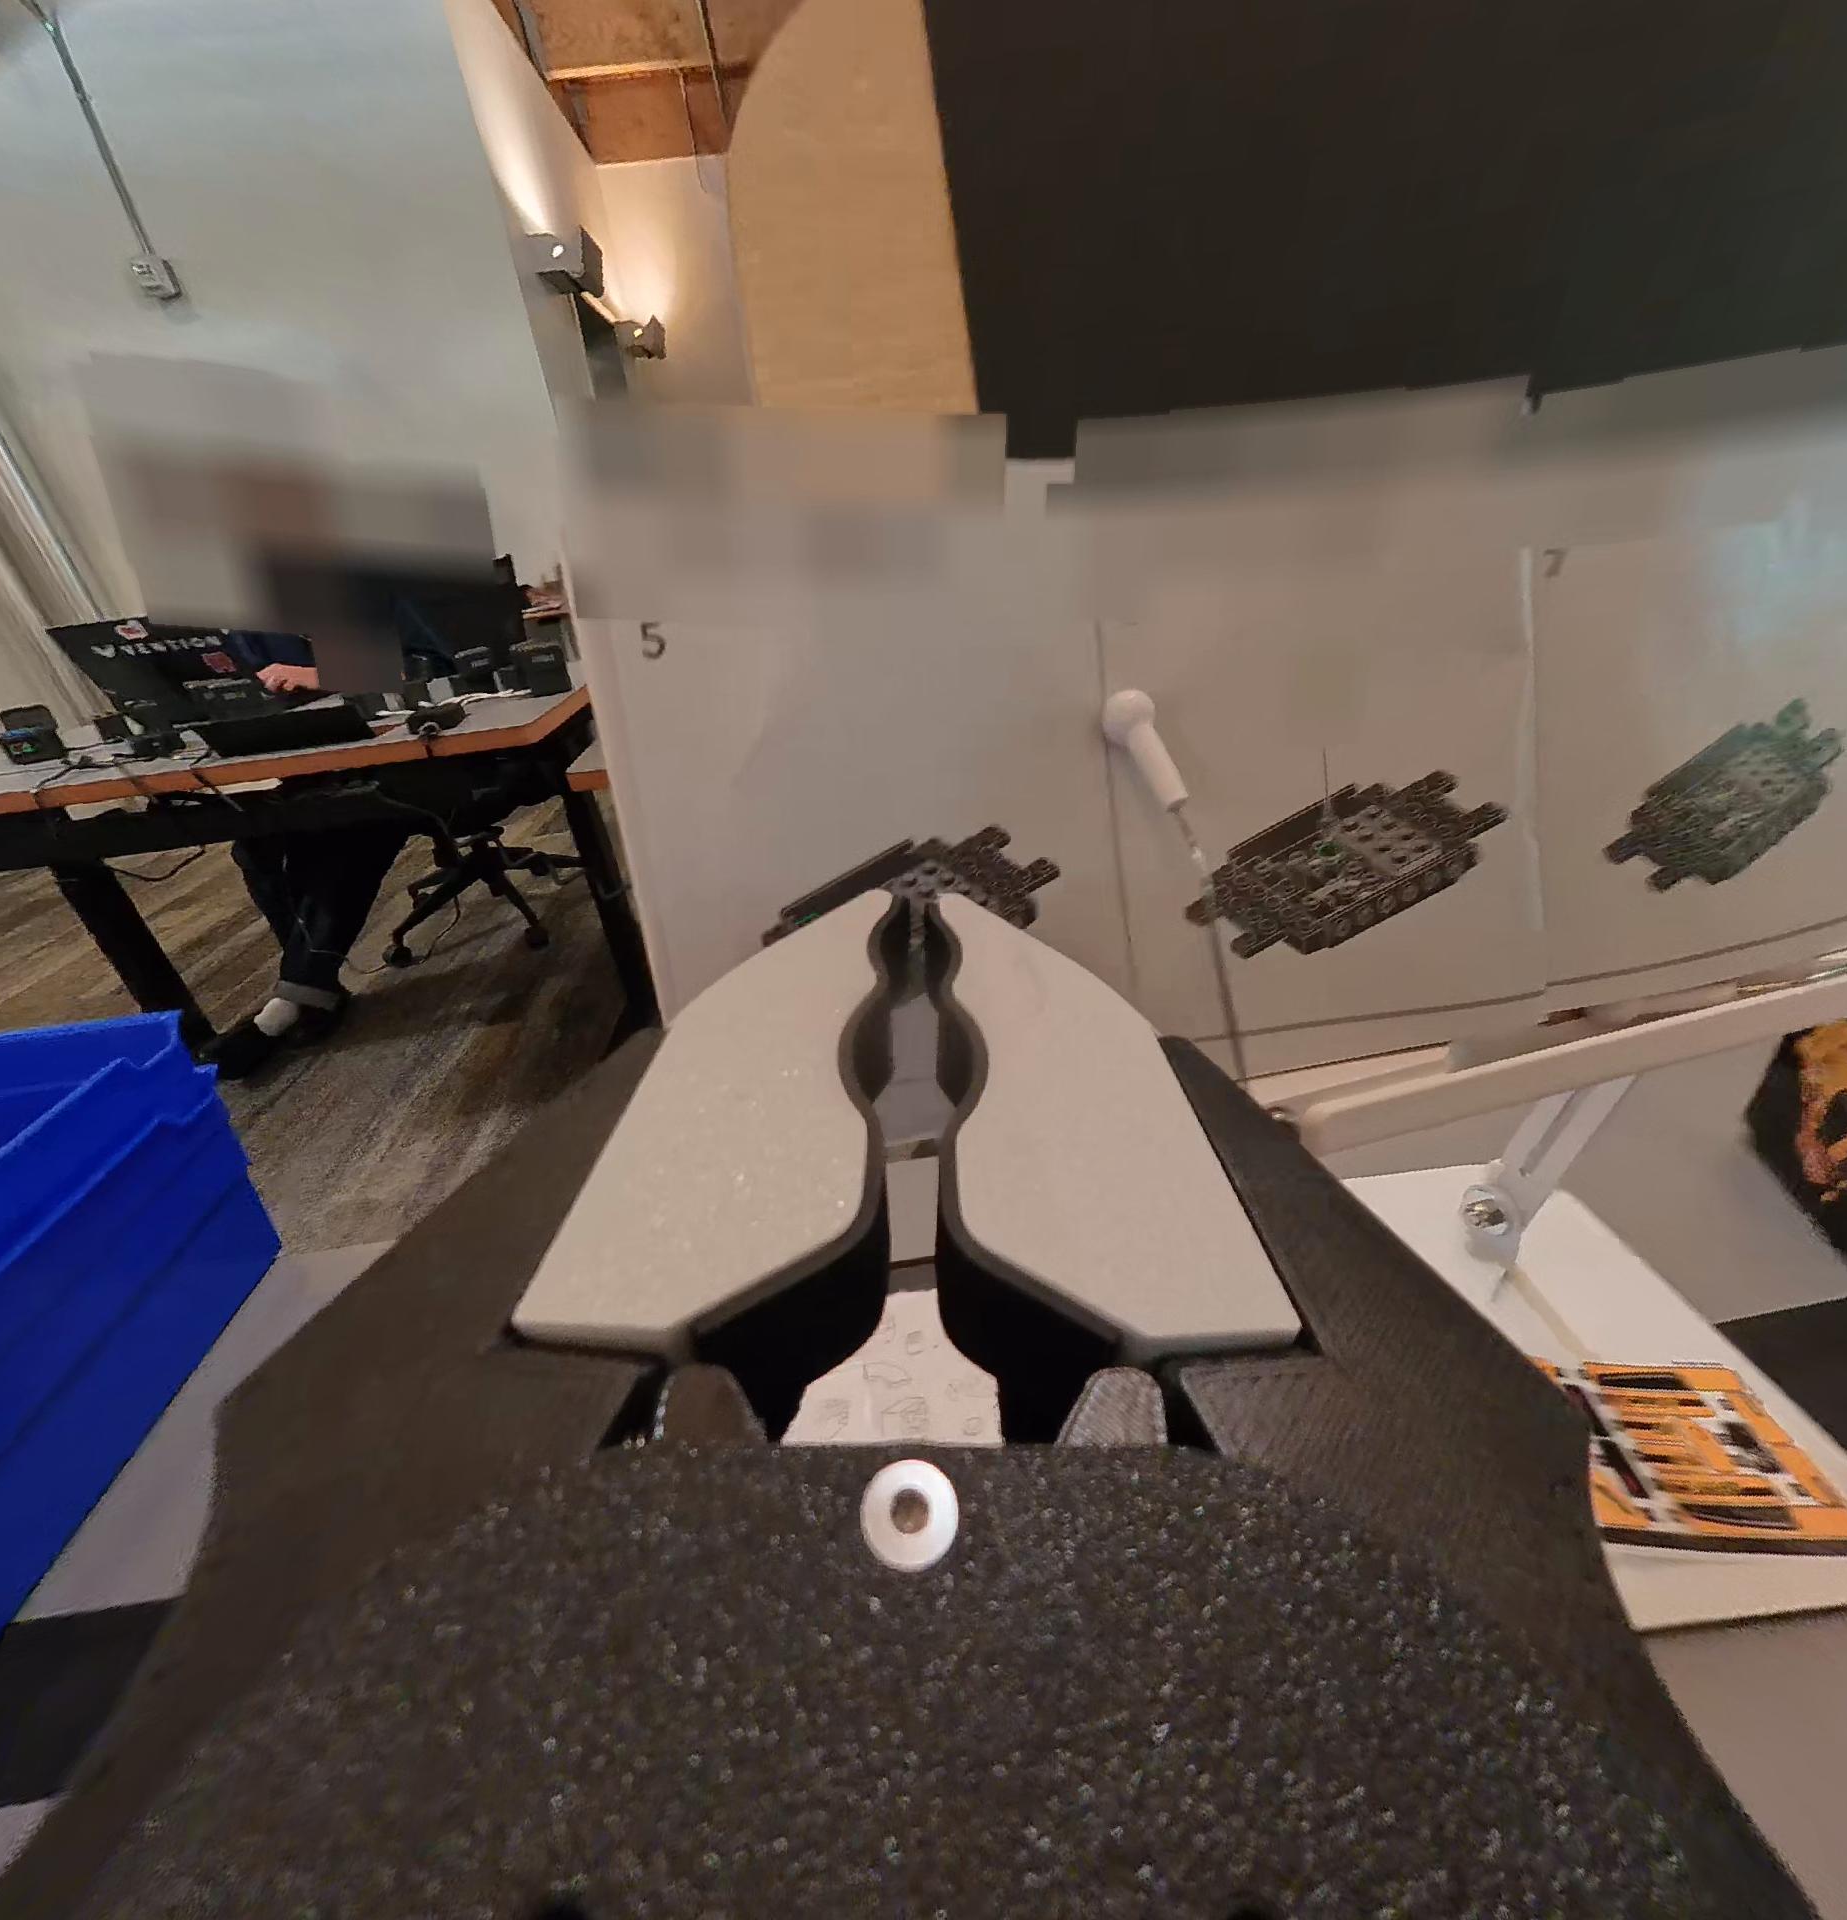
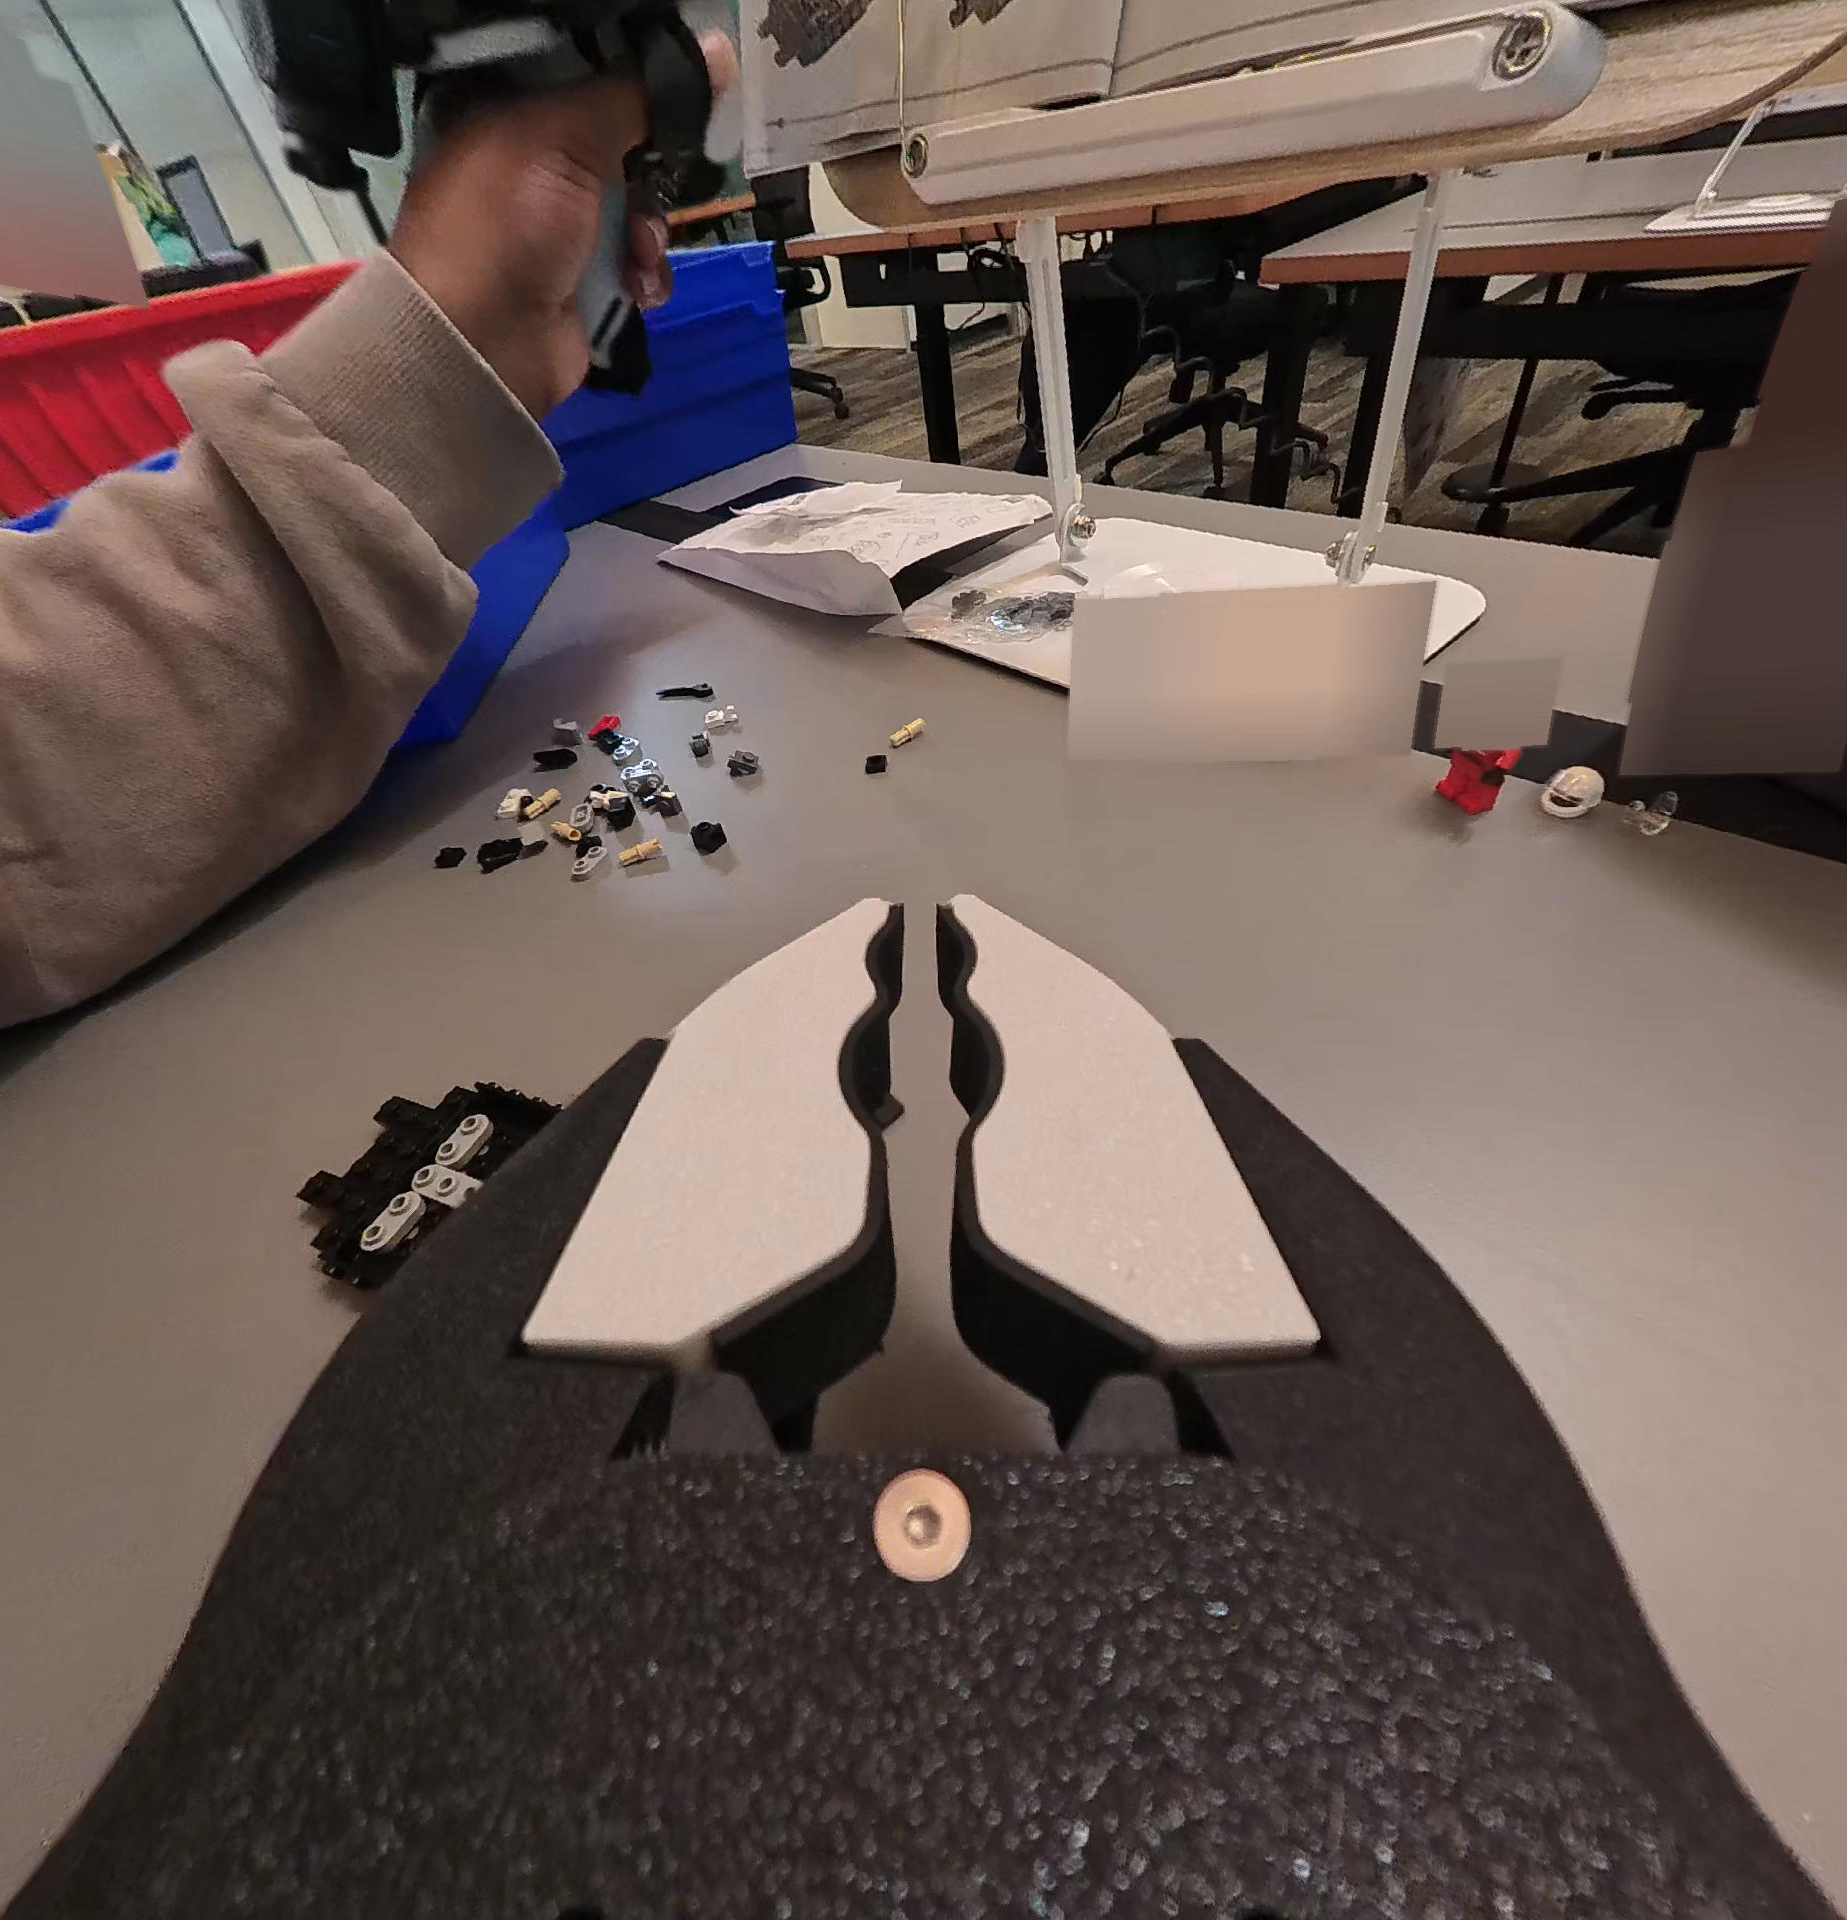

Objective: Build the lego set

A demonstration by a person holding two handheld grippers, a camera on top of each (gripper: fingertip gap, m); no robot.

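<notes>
right gripper [image 2: 920, 906] low over grey table [image 2: 1314, 1039], jaws slightly parted, empty | black lego base [image 2: 399, 1174] with grey plates just left of fingers | loose small pieces [image 2: 607, 790] scattered ahead-left | hand [image 2: 524, 239] raised, gripping other gripper | red minifigure [image 2: 1475, 774] far right

The right claw [image 2: 920, 906] has a rough, grainy black plastic body, and its fingers [image 2: 753, 1122] carry matt pale grey faces with a fine sparkle. A shiny metal screw [image 2: 921, 1525] sits in the lower middle. The surface [image 2: 1314, 1039] is smooth, matt grey. At left, the sleeve [image 2: 202, 644] is soft beige cloth with a ribbed cuff. The loose lego pieces [image 2: 607, 790] look like glossy plastic. The blue bin [image 2: 690, 384] is smooth plastic; the bag [image 2: 846, 540] behind is crumpled white paper.
</notes>
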